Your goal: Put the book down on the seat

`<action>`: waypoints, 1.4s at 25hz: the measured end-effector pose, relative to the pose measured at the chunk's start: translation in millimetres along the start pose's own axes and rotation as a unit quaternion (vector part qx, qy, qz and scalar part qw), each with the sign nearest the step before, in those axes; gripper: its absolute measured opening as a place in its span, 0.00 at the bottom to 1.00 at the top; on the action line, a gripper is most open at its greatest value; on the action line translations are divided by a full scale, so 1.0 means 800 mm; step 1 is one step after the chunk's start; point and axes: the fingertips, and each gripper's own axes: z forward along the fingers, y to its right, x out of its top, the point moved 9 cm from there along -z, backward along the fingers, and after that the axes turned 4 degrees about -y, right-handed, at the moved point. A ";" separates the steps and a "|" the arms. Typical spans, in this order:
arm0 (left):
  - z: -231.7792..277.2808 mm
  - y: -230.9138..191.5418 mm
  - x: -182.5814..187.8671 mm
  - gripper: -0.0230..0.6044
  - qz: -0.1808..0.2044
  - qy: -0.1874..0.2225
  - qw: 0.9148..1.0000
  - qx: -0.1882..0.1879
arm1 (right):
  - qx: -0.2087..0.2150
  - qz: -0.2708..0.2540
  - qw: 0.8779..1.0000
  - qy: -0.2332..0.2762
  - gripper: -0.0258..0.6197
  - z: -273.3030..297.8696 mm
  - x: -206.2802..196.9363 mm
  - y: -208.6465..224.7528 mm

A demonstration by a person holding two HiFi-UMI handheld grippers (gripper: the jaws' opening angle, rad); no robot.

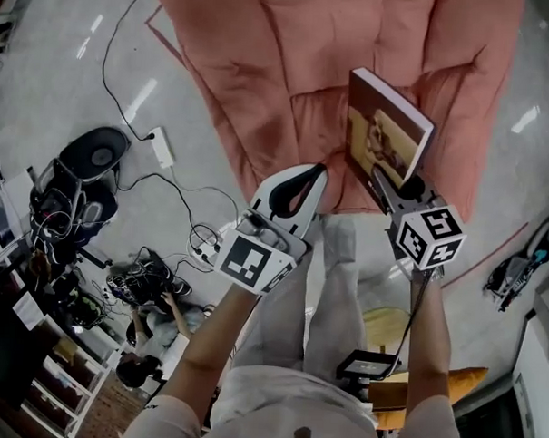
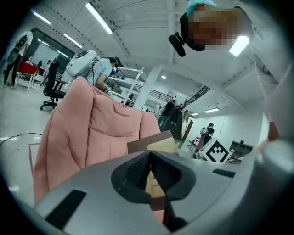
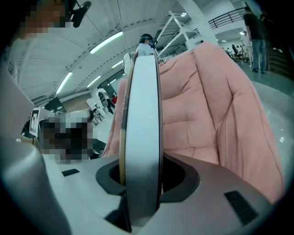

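Observation:
A book [image 1: 387, 128] with a brown picture cover stands upright over the seat cushion [image 1: 305, 133] of the pink padded armchair [image 1: 291, 51]. My right gripper [image 1: 389, 187] is shut on its lower edge. In the right gripper view its white page edge [image 3: 143, 128] runs straight up between the jaws of the right gripper [image 3: 143, 158], with the pink armchair [image 3: 211, 114] behind. My left gripper [image 1: 317, 175] hangs just left of the book, tips together, holding nothing. In the left gripper view the left gripper [image 2: 150, 152] points at the book [image 2: 158, 143] and the armchair [image 2: 92, 128].
On the grey floor to the left lie cables and a white power strip [image 1: 160, 147], beside a black round device [image 1: 96, 151]. Shelves and clutter [image 1: 59, 368] fill the lower left. My own legs [image 1: 326, 288] stand before the chair. A yellow stool [image 1: 388, 323] is at my right.

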 end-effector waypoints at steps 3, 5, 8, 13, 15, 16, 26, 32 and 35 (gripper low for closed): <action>0.012 -0.017 -0.024 0.05 -0.008 -0.002 1.000 0.003 | 0.001 0.005 1.000 -0.014 0.28 0.031 -0.011 0.016; 0.015 -0.032 -0.040 0.05 -0.013 -0.005 1.000 0.004 | 0.008 0.013 1.000 -0.018 0.28 0.055 -0.015 0.024; 0.016 -0.051 -0.065 0.05 -0.022 -0.009 1.000 0.004 | 0.026 0.018 0.999 -0.030 0.27 0.096 -0.021 0.034; 0.030 -0.053 -0.090 0.05 -0.039 -0.022 0.999 0.006 | 0.048 0.031 0.998 -0.036 0.28 0.135 -0.021 0.065; 0.033 -0.058 -0.094 0.05 -0.045 -0.018 0.999 0.010 | 0.063 0.035 0.997 -0.040 0.28 0.151 -0.021 0.069; 0.033 -0.062 -0.096 0.05 -0.047 -0.016 0.999 0.012 | 0.073 0.037 0.996 -0.043 0.28 0.160 -0.021 0.069; 0.058 -0.072 -0.091 0.05 -0.048 -0.012 0.999 0.019 | 0.117 0.044 0.989 -0.083 0.28 0.202 -0.012 0.112; 0.063 -0.085 -0.102 0.05 -0.041 -0.014 0.999 0.026 | 0.077 0.061 0.992 -0.081 0.28 0.213 -0.019 0.131; 0.073 -0.082 -0.103 0.05 -0.041 -0.018 0.999 0.021 | 0.056 0.055 0.993 -0.085 0.34 0.215 -0.020 0.138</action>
